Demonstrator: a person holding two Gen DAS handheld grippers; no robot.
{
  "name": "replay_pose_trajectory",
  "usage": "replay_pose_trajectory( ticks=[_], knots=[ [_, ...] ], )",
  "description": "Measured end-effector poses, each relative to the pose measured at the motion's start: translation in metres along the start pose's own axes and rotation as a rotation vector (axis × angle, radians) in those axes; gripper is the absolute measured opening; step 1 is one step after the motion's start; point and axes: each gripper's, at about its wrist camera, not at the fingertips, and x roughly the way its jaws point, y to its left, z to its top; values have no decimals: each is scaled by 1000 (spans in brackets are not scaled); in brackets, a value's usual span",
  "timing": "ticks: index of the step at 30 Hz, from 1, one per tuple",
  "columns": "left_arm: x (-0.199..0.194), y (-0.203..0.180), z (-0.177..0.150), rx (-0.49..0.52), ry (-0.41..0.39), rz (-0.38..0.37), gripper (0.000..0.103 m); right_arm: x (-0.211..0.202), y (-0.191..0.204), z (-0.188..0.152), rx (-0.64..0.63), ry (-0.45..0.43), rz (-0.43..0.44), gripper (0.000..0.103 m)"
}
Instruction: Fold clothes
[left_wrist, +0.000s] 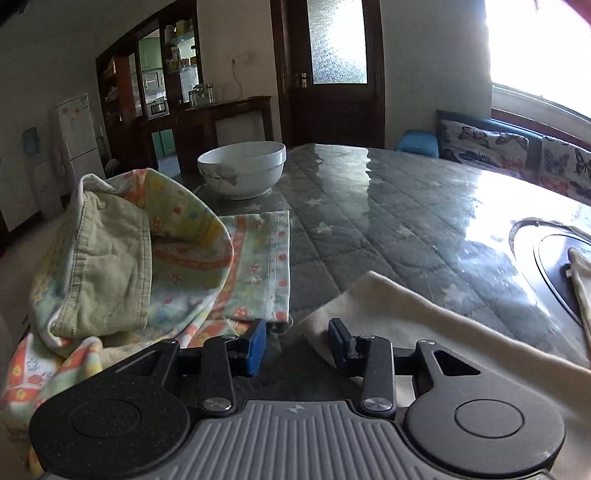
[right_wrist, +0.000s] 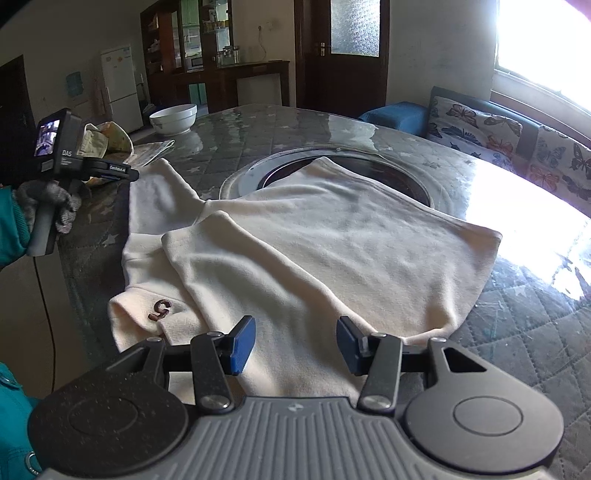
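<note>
Currently, a cream garment (right_wrist: 317, 251) is seen spread flat on the quilted table (right_wrist: 517, 332), part of it lying over a round dark recess (right_wrist: 280, 173) in the tabletop. One sleeve is laid across the body, and a small brown mark (right_wrist: 159, 309) is noted near the edge closest to the right wrist camera. The right gripper (right_wrist: 295, 345) is held just over that near edge; its jaws stand apart, with nothing pinched between the blue pads (right_wrist: 243, 345).

The left gripper (left_wrist: 297, 341) is seen at the garment's far-left corner, its jaws likewise apart and empty, the right pad lying just above the cloth edge; whether it touches cannot be told. From the right wrist view, this gripper is seen gripped by a gloved hand (right_wrist: 51, 208) in a teal sleeve (right_wrist: 11, 225).

A heap of patterned cloth (left_wrist: 122, 258) is recorded to the left of the garment, touching the table. A white bowl (left_wrist: 242, 168) stands behind it, well apart from the garment.
</note>
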Motion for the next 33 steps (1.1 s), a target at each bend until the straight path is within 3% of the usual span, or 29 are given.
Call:
replay_pose_trajectory(
  ticks=[3,6,11,17,27,33],
  knots=[
    [0,-1,0,-13,-5,-47,13,-3,-1,0,6,-5,-6,49],
    [-5,1,2,-59,-12,-80,7,-9,-2,-1,15,-18,-11,49],
    [-37,-4,15,-120,-60,-200,6,-19,-8,-2,40,-46,-29,49],
    [-94,-42,30,-86,-122,-426,6,-31,-20,-9,97,-86,-50,49],
    [-174,-143,12,104,-114,-826,6,-57,-37,-30,183,-137,-100,49],
    [-188,-202,-18,226,-48,-985,6,-71,-51,-45,252,-147,-137,49]
  ],
)
